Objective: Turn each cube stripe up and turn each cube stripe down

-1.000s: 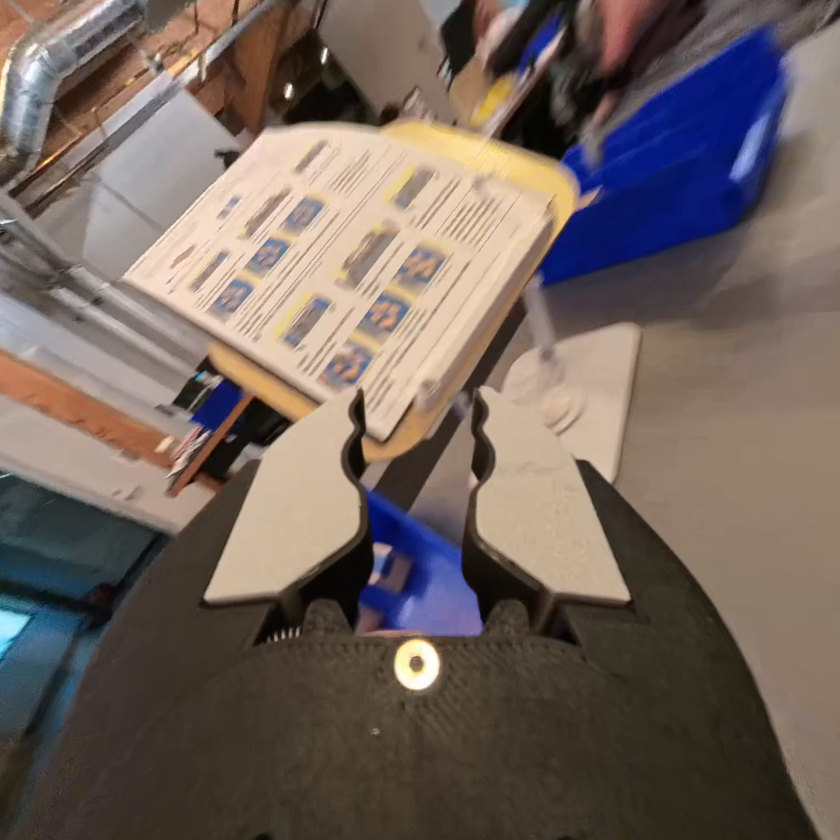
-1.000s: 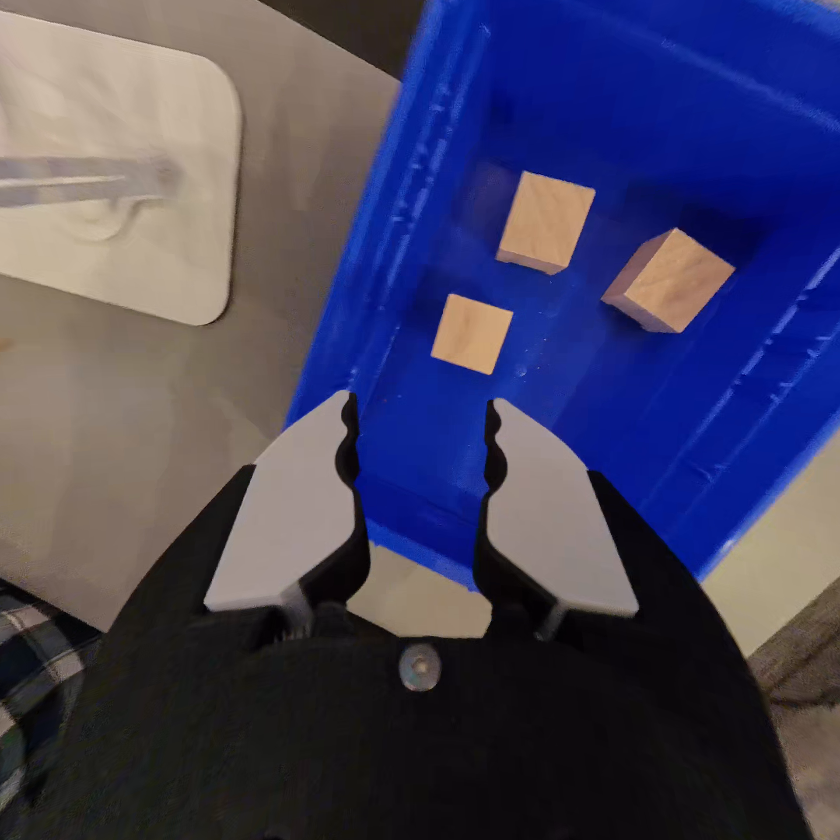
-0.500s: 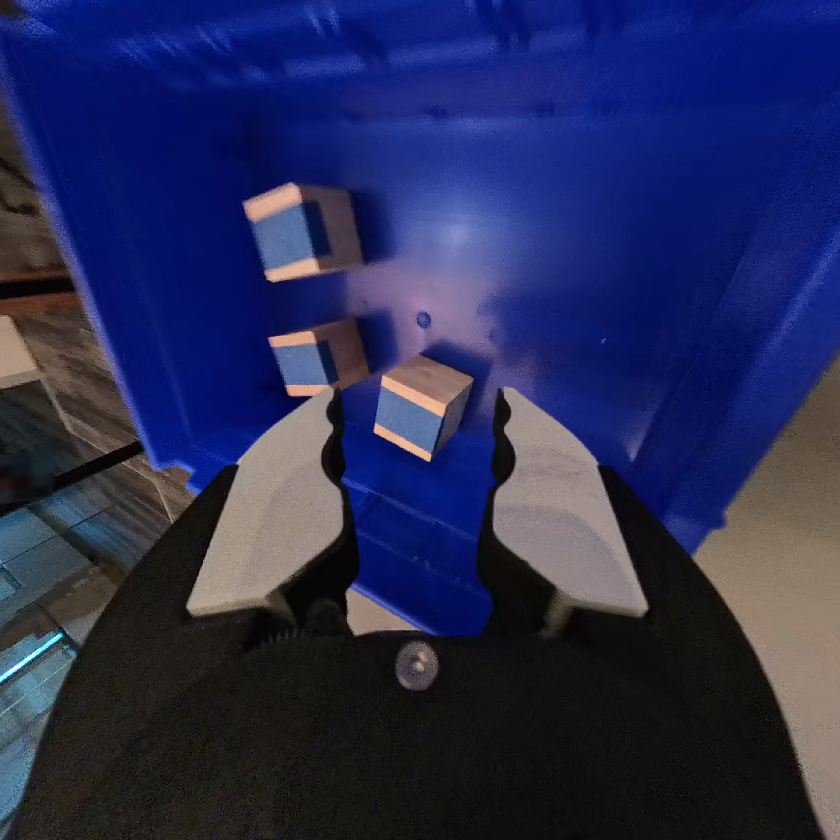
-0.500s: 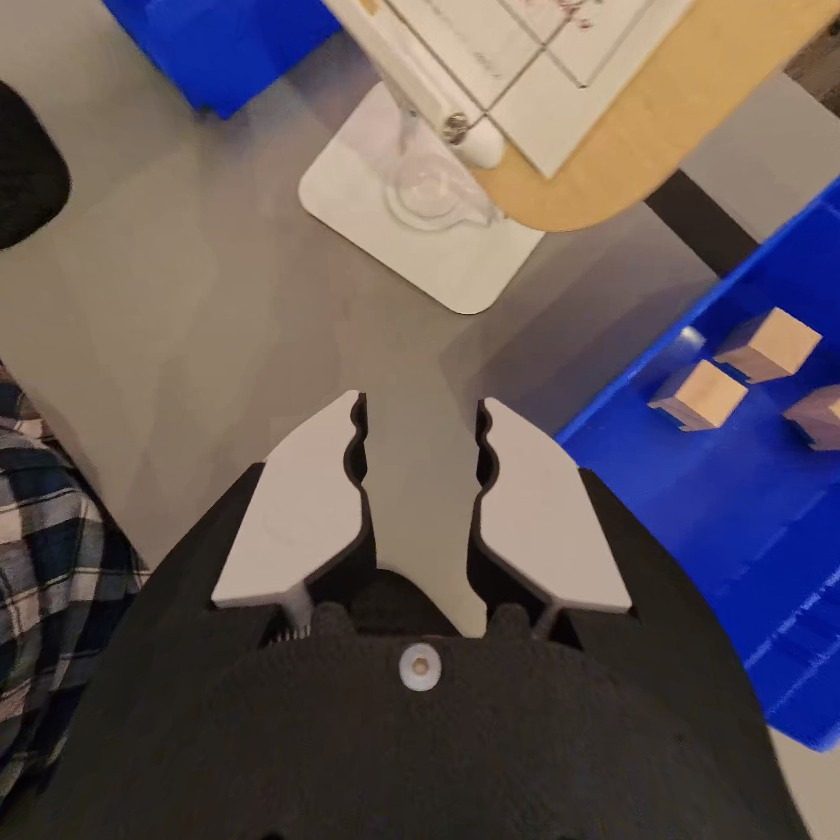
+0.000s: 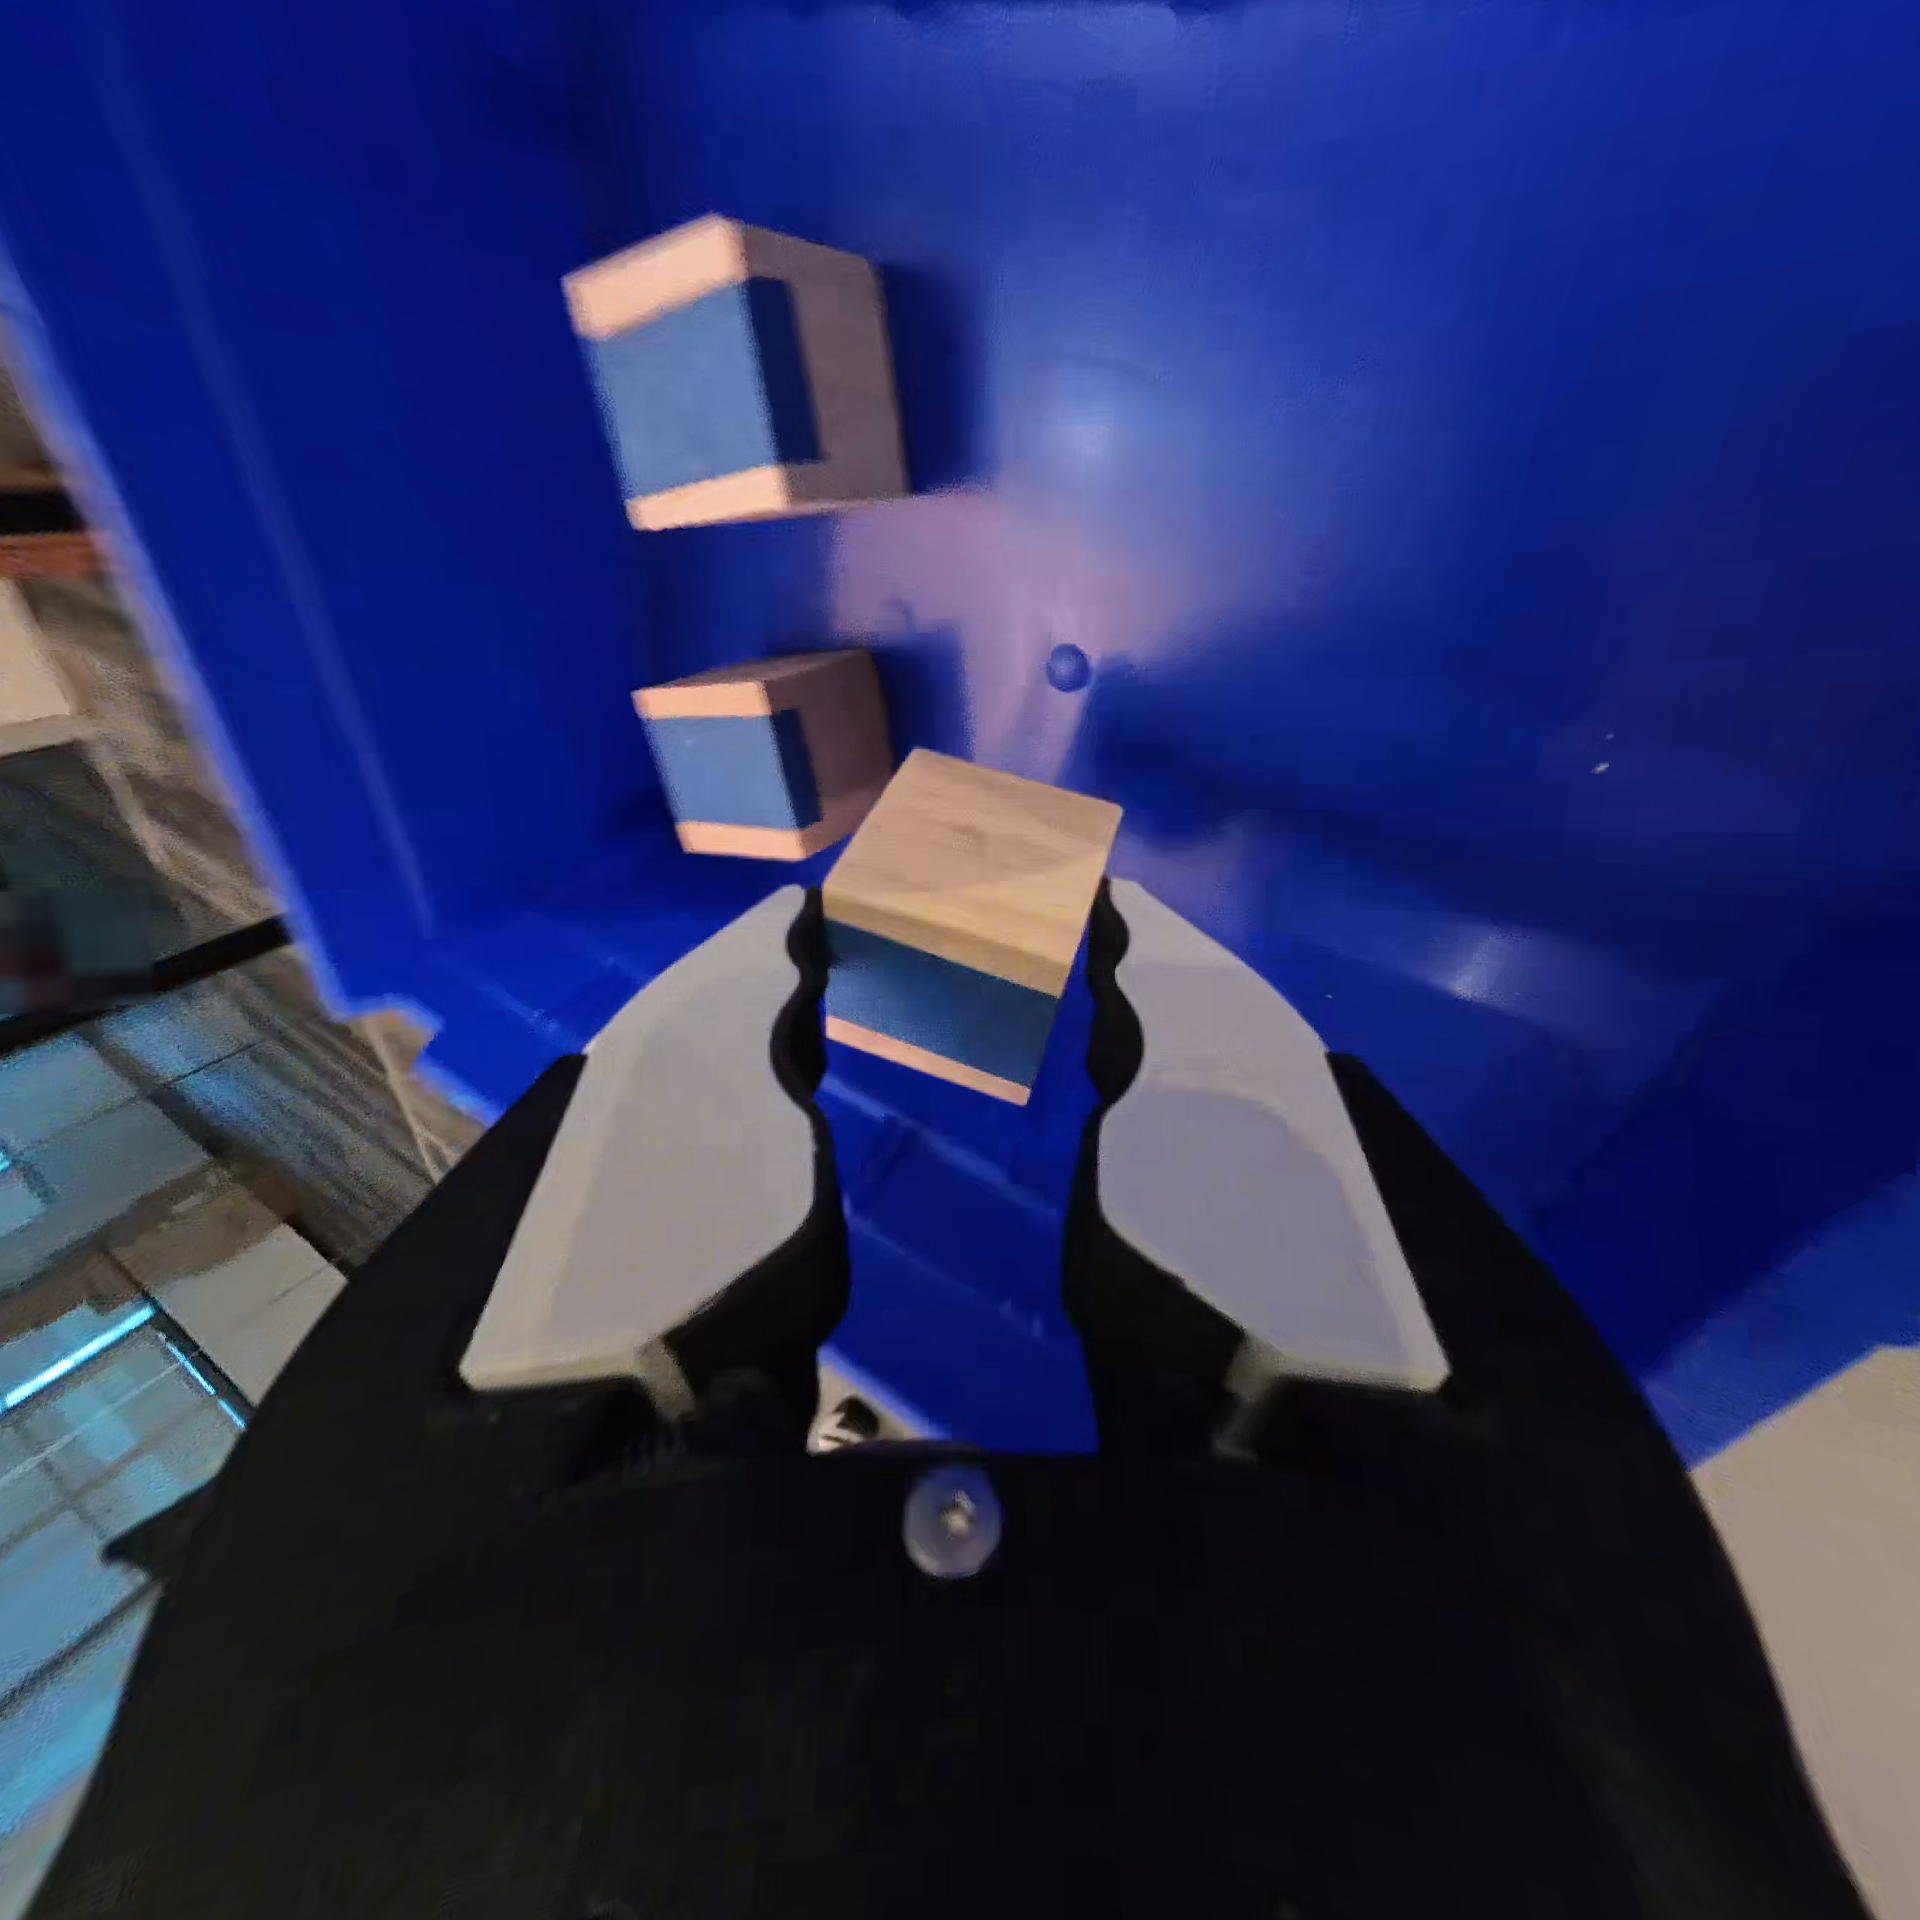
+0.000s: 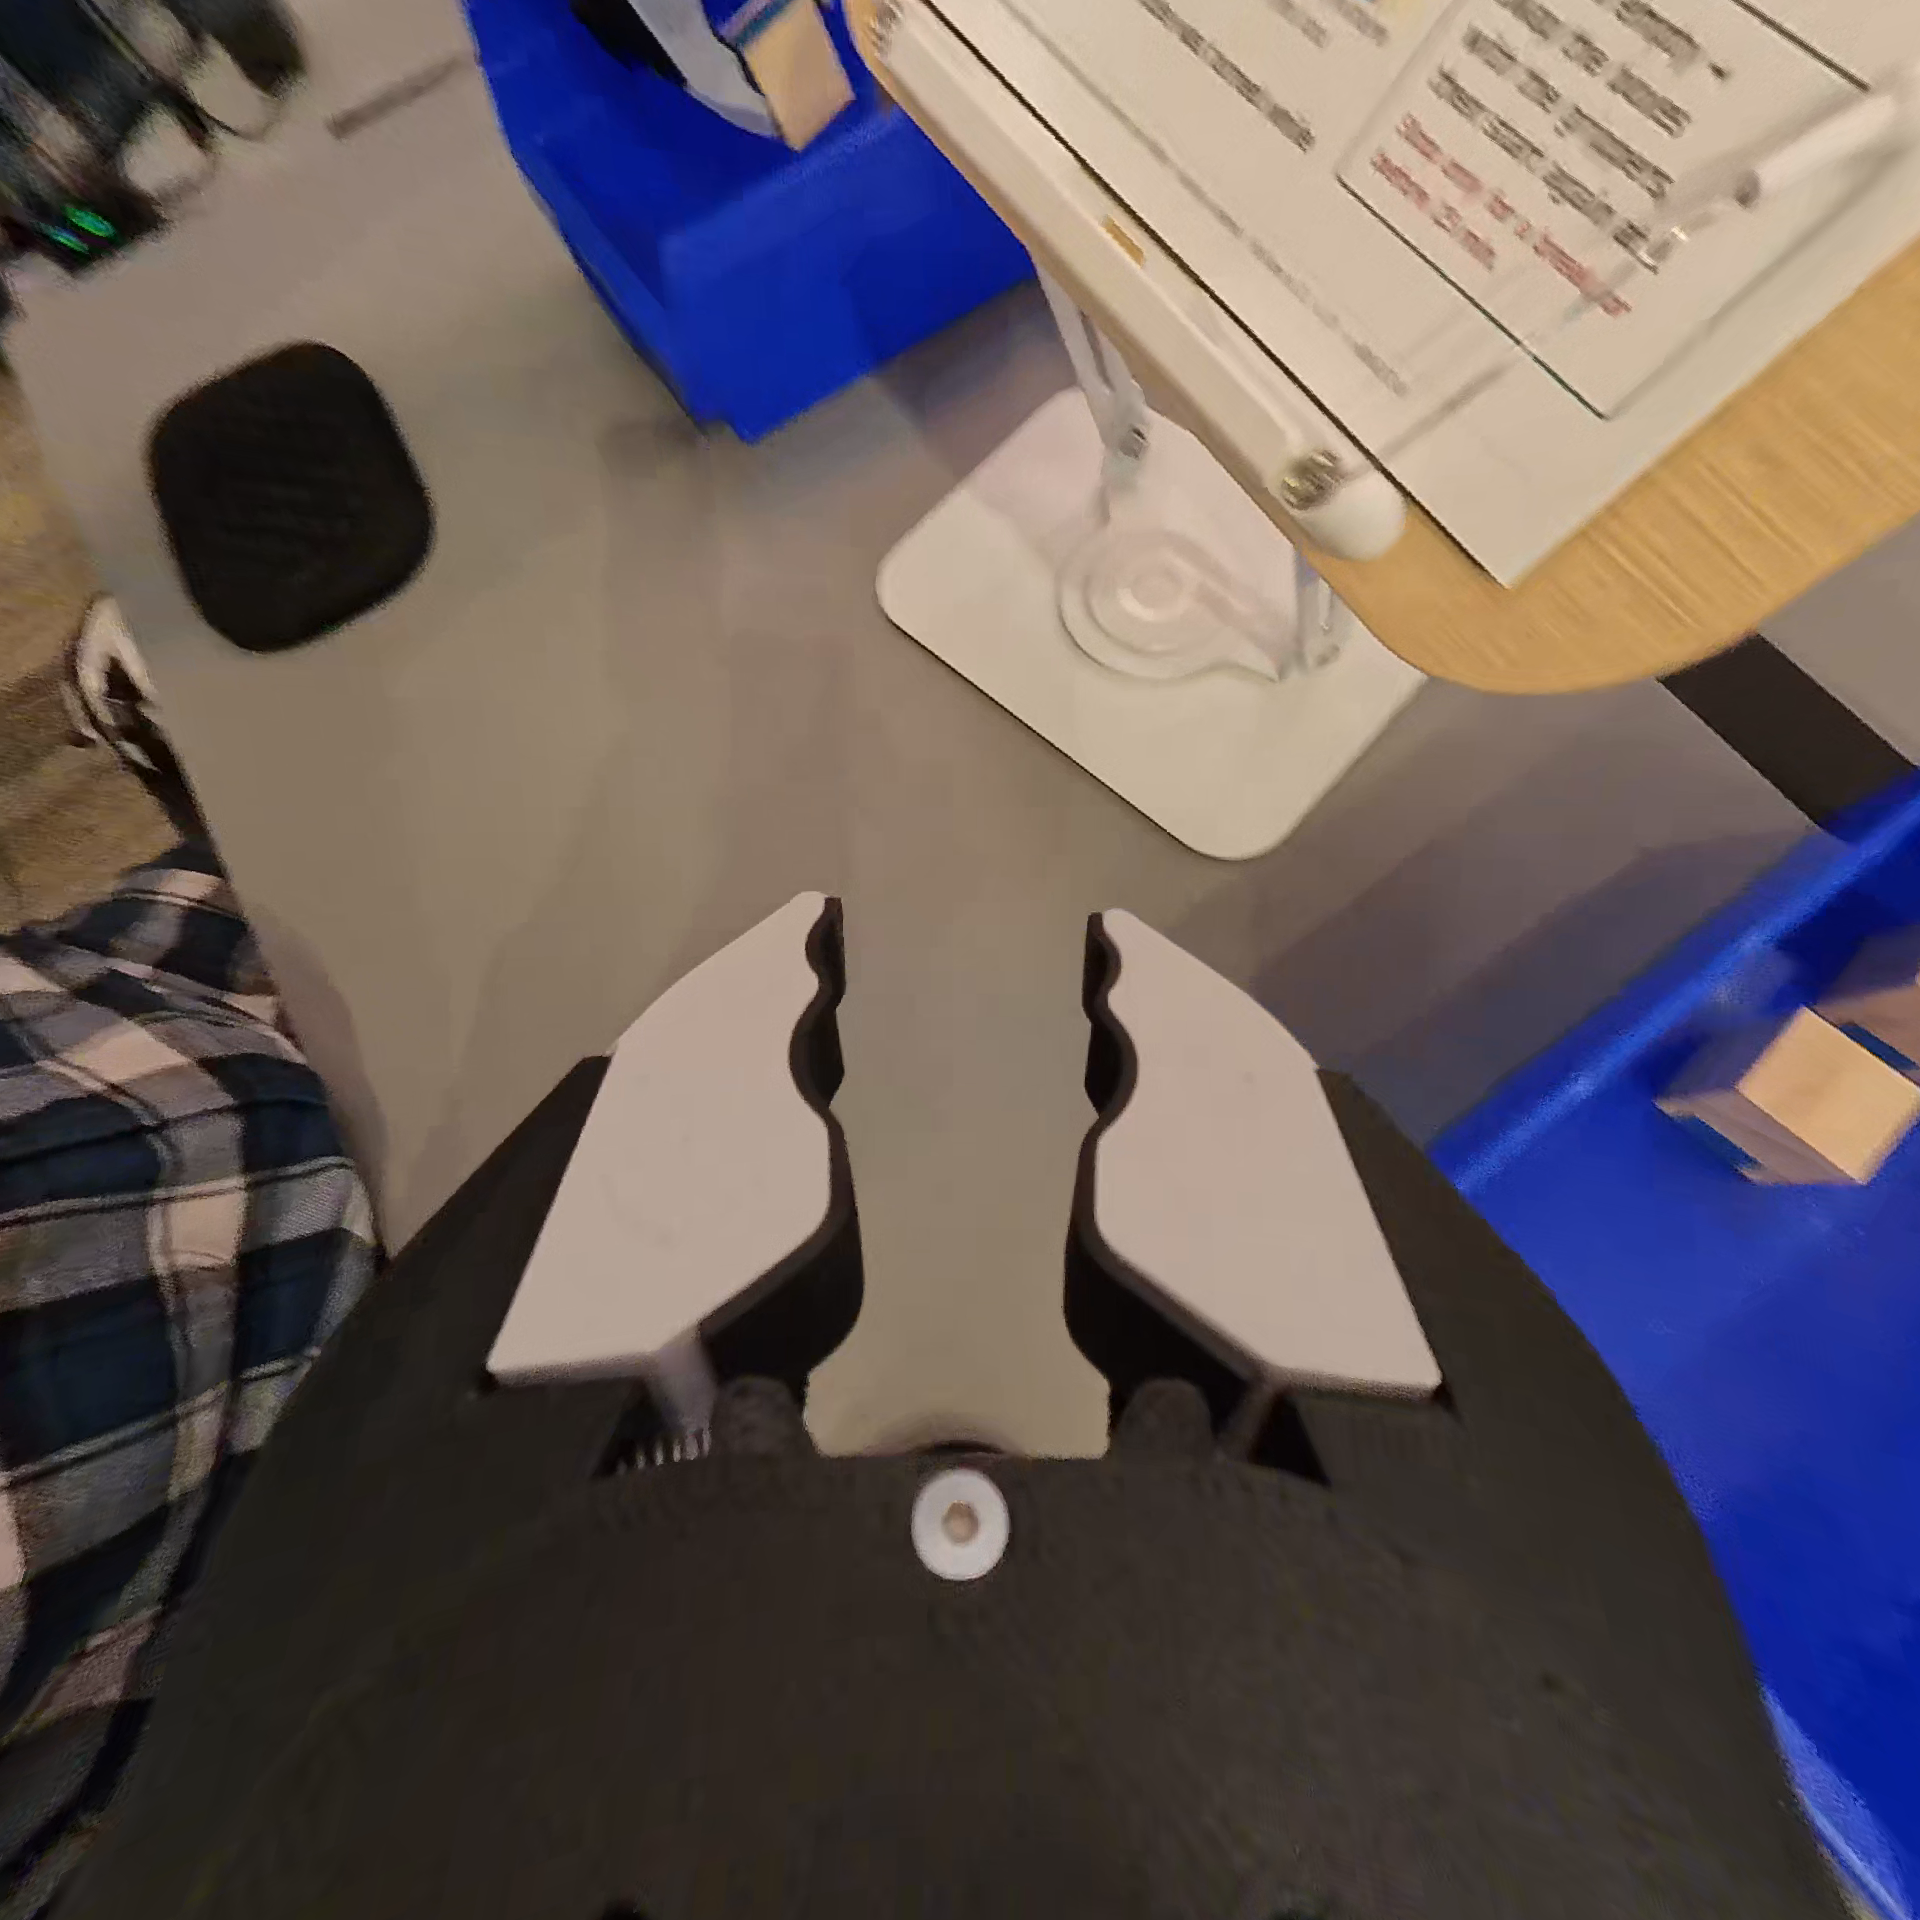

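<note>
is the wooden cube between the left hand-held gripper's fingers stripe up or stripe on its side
On its side. The cube shows a plain wood top face, and its blue stripe faces the camera between the left hand-held gripper's fingers.

I count three striped wooden cubes [image 5: 961, 914] [image 5: 764, 753] [image 5: 727, 369], two blue bins [image 5: 1455, 416] [image 6: 769, 260], two grippers [image 5: 954, 914] [image 6: 961, 925], one document stand [image 6: 1143, 665], and one black pad [image 6: 291, 494].
</note>
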### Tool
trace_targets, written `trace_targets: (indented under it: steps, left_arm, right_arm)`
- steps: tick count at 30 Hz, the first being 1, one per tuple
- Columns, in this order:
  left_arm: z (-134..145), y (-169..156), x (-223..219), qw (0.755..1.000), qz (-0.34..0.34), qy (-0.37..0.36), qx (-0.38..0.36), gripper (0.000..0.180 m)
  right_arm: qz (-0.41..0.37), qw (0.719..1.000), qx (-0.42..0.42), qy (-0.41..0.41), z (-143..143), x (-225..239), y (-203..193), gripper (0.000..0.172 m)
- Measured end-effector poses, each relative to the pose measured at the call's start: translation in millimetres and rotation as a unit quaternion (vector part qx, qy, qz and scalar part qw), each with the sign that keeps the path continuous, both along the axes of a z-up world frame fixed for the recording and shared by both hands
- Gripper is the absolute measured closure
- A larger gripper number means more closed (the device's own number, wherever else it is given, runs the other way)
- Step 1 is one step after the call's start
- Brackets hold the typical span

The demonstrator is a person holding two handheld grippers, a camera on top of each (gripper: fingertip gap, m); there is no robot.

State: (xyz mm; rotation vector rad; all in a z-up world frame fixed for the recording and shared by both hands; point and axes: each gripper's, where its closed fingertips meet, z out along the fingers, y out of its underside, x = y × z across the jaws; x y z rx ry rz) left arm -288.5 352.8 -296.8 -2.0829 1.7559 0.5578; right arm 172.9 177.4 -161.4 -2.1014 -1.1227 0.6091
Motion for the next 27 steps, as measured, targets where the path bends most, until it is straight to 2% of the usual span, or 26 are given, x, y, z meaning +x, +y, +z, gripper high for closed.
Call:
trace_targets:
  steps: [4, 7, 10, 15, 18, 24, 27]
  left_arm:
    - [63, -28, 26, 0.986, 0.005, -0.111, 0.127, 0.132]
    - [115, -67, 59, 0.960, -0.014, -0.177, 0.216, 0.132]
    - [154, -113, 104, 0.934, -0.057, -0.226, 0.271, 0.132]
    - [183, -182, 182, 0.907, -0.150, -0.263, 0.294, 0.132]
    - [195, -210, 216, 0.891, -0.187, -0.283, 0.303, 0.132]
    - [216, -243, 255, 0.857, -0.227, -0.336, 0.319, 0.132]
    - [220, -254, 268, 0.847, -0.240, -0.358, 0.311, 0.132]
  right_arm:
    - [0.036, 0.995, -0.006, 0.092, 18, -34, -14, 0.126]
    - [0.062, 0.986, -0.012, 0.154, 33, -61, -24, 0.124]
    - [0.082, 0.978, -0.019, 0.192, 42, -87, -35, 0.120]
    - [0.114, 0.971, -0.017, 0.208, 51, -120, -61, 0.118]
    - [0.122, 0.971, -0.012, 0.205, 52, -130, -76, 0.118]
    - [0.125, 0.967, -0.018, 0.219, 57, -136, -98, 0.117]
    - [0.124, 0.967, -0.019, 0.223, 59, -134, -105, 0.117]
